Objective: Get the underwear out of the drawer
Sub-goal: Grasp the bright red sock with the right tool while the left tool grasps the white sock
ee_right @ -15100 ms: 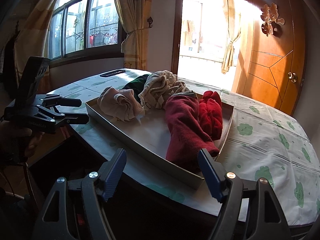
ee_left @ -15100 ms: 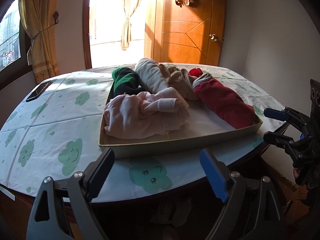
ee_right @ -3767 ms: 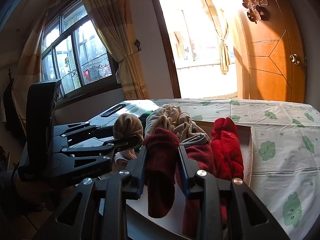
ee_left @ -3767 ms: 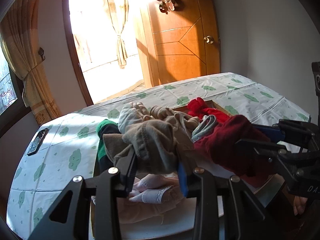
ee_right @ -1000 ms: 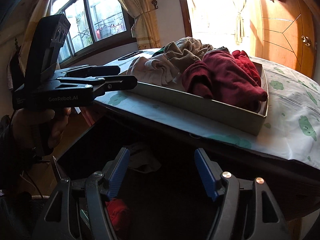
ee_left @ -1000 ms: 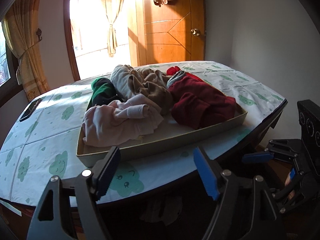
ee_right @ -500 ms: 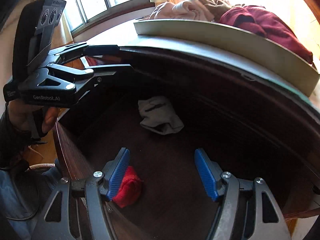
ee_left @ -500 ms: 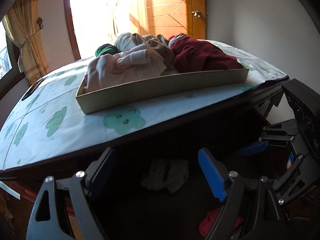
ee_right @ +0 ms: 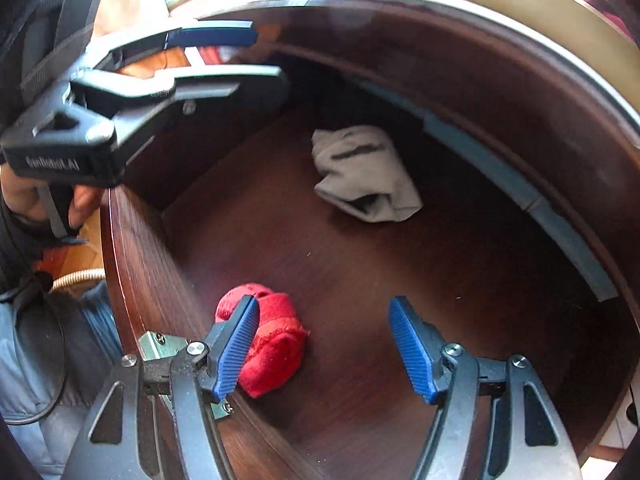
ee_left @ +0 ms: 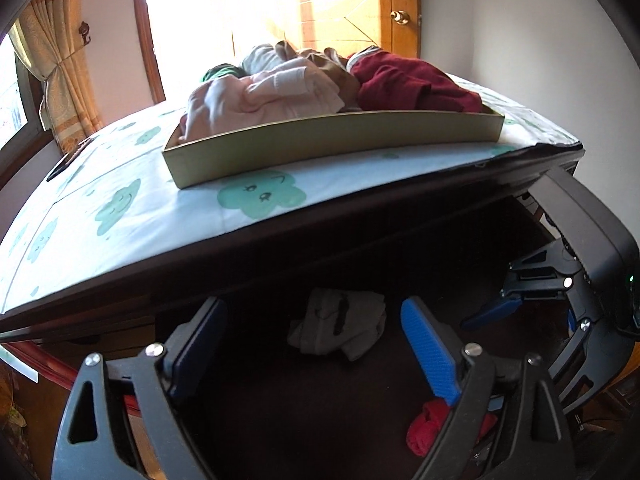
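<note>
Both pointing downward, the left hand-held gripper [ee_left: 316, 344] has just been opening, empty; the right hand-held gripper [ee_right: 324, 344] gapes empty.

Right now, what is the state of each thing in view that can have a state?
Drawer: pulled open.
Grey underwear: crumpled on the drawer floor, untouched.
Red underwear: bunched on the drawer floor, not gripped.
Left tool: open, just opened wider, nothing between.
Right tool: open, empty.
Tray: on the table, filled with clothes.

One marking can be read: "GenRobot.AI", in pale blurred letters on the black side of the left claw [ee_right: 240, 54], seen from the right wrist.
</note>
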